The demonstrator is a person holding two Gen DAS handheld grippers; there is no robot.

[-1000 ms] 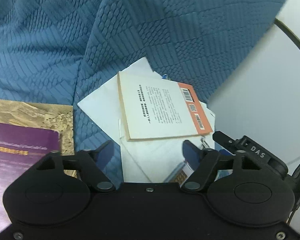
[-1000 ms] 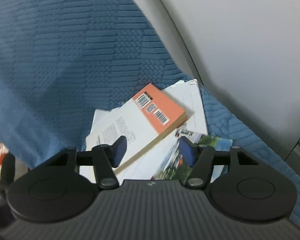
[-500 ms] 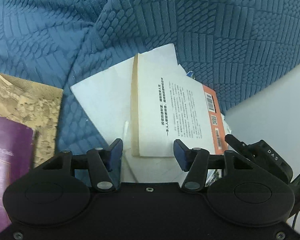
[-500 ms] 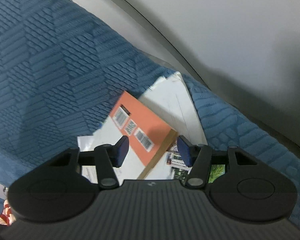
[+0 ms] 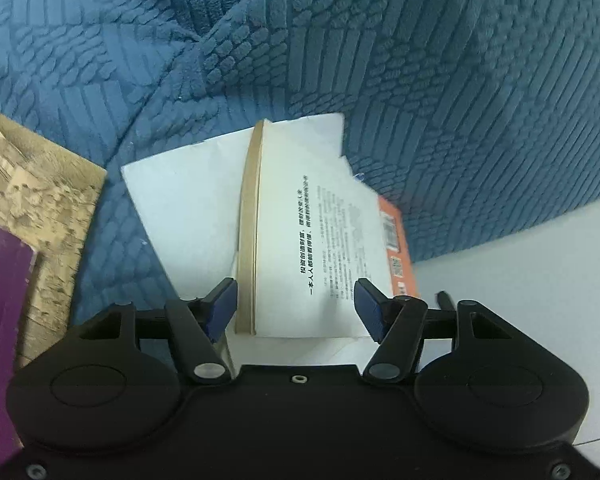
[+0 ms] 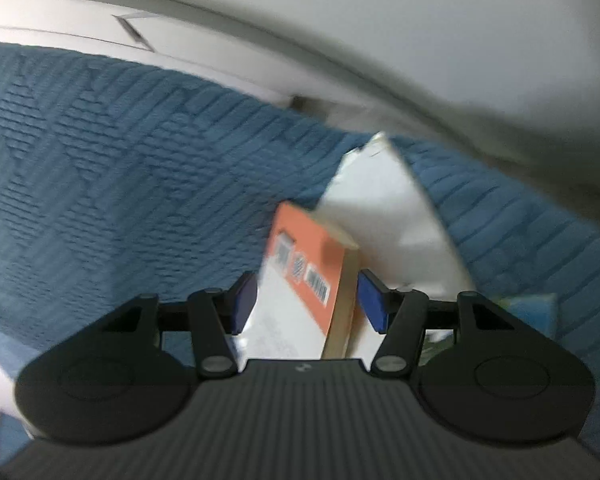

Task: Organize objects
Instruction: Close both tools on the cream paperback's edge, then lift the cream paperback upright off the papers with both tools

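Both claws have dropped in closer and rolled, so the paperback book (image 5: 300,248) now sits between each pair of jaws. It lies on loose white sheets (image 5: 180,208) on the blue cover. Left claw (image 5: 296,304) and right claw (image 6: 306,300) are half open, spreading slightly, gripping nothing. I'd square up on both edges before squeezing.

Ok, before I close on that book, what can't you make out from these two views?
- Book front cover: faces down, both views.
- Its back-cover text: blurred in the right wrist view, too small in the left.
- Papers beneath: covered by the book.
- Purple book: cut off by left edge, left wrist view.
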